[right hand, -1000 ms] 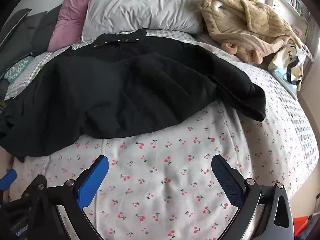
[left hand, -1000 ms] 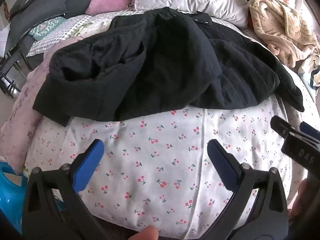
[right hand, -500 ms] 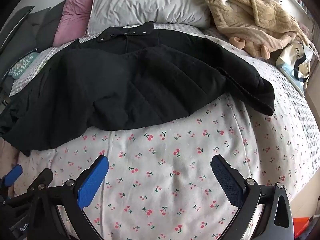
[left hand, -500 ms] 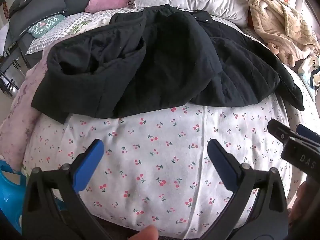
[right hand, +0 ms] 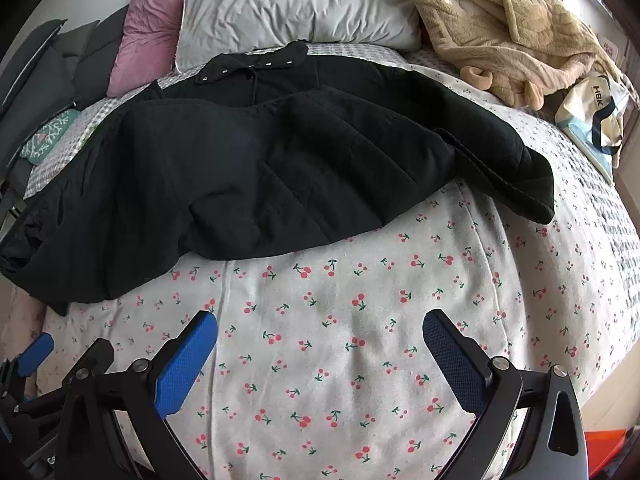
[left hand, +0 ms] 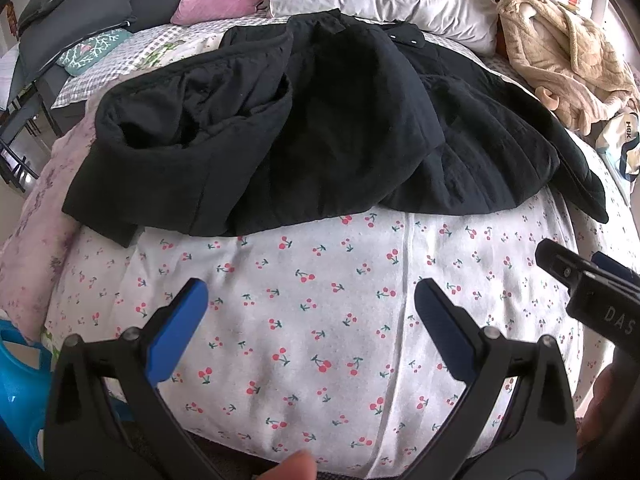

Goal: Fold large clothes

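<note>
A large black quilted jacket (left hand: 320,132) lies crumpled across the bed on a white cherry-print sheet (left hand: 320,320). It also shows in the right wrist view (right hand: 280,168), with its snap collar toward the pillows and a sleeve stretched to the right. My left gripper (left hand: 310,304) is open and empty, hovering over bare sheet short of the jacket's near hem. My right gripper (right hand: 320,336) is open and empty, also over bare sheet in front of the hem. The right gripper's tip (left hand: 560,264) shows at the right edge of the left wrist view.
A white pillow (right hand: 300,4) and a pink pillow (right hand: 148,28) lie at the head of the bed. A beige fluffy robe (right hand: 512,28) and a tote bag (right hand: 596,112) sit at the right. A pale pink blanket (left hand: 36,216) hangs at the left edge.
Both grippers have drifted slightly forward and upward, so the jacket sits a little lower and nearer in view. Both stay open; the jacket has not moved.
</note>
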`<state>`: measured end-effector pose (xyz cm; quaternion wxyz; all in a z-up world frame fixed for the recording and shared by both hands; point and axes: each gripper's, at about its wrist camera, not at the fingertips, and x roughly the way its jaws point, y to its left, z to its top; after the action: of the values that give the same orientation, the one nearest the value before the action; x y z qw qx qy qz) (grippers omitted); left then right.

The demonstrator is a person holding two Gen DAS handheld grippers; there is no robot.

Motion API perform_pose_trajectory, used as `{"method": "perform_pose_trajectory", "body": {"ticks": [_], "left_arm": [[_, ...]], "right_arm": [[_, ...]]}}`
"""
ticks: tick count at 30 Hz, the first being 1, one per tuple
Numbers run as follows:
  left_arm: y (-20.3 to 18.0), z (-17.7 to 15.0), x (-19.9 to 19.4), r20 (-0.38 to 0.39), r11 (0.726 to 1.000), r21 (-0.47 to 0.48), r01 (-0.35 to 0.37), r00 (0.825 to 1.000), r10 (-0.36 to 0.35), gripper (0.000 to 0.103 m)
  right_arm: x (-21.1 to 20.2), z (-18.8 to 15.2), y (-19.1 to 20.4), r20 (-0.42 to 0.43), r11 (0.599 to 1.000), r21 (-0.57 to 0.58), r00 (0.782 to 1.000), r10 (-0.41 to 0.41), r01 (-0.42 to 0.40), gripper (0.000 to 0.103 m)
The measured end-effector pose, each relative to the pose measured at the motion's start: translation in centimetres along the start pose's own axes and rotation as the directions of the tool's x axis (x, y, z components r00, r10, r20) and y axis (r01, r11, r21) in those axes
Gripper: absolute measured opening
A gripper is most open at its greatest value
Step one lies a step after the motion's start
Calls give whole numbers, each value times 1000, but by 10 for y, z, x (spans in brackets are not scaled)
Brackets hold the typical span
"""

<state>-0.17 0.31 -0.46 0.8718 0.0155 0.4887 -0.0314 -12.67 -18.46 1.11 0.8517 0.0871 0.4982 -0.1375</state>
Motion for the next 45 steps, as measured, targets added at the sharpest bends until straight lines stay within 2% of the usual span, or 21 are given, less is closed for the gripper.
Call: {"method": "perform_pose_trajectory", "body": {"ticks": [45], "left_arm": [[1,0,0,-2,1000,1,8,1000,-8,102]], "right_arm": [[2,-3,-2,0,1000,3,1000,-8,8,103]]}}
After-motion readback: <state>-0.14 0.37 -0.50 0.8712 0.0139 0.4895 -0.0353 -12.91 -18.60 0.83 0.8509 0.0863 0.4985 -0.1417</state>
